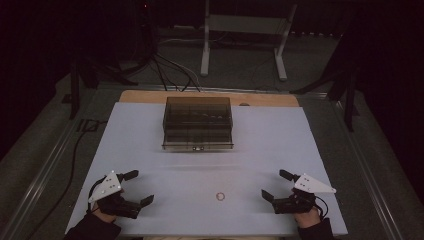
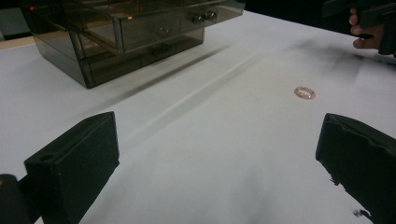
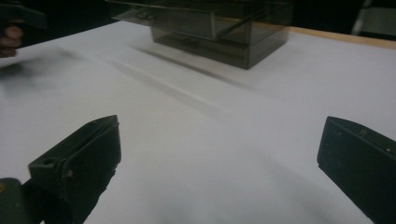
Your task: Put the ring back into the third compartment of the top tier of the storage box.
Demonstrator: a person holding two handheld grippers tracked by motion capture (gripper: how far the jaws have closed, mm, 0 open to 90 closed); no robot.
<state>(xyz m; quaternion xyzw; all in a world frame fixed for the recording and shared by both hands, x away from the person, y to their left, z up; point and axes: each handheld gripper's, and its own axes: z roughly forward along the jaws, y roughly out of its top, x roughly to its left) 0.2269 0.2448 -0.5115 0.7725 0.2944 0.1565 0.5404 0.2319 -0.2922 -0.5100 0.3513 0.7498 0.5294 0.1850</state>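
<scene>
A smoky clear drawer box [image 1: 198,123] stands at the back middle of the white table [image 1: 150,150], its drawers shut. A small pinkish ring [image 1: 220,196] lies flat near the front edge, between my two grippers. My left gripper [image 1: 138,189] rests at the front left, open and empty, jaws wide apart. At the front right my right gripper [image 1: 276,185] is open too, nothing between its jaws. In the left gripper view the ring [image 2: 304,92] lies ahead and right, the box [image 2: 126,32] at upper left. The right gripper view has the box [image 3: 210,28] far ahead.
A wooden table edge [image 1: 150,95] runs behind the white sheet. Beyond it stand a metal stand [image 1: 245,30] and dark cables [image 1: 170,70] on the floor. A dark cable [image 1: 75,150] trails off the table's left side.
</scene>
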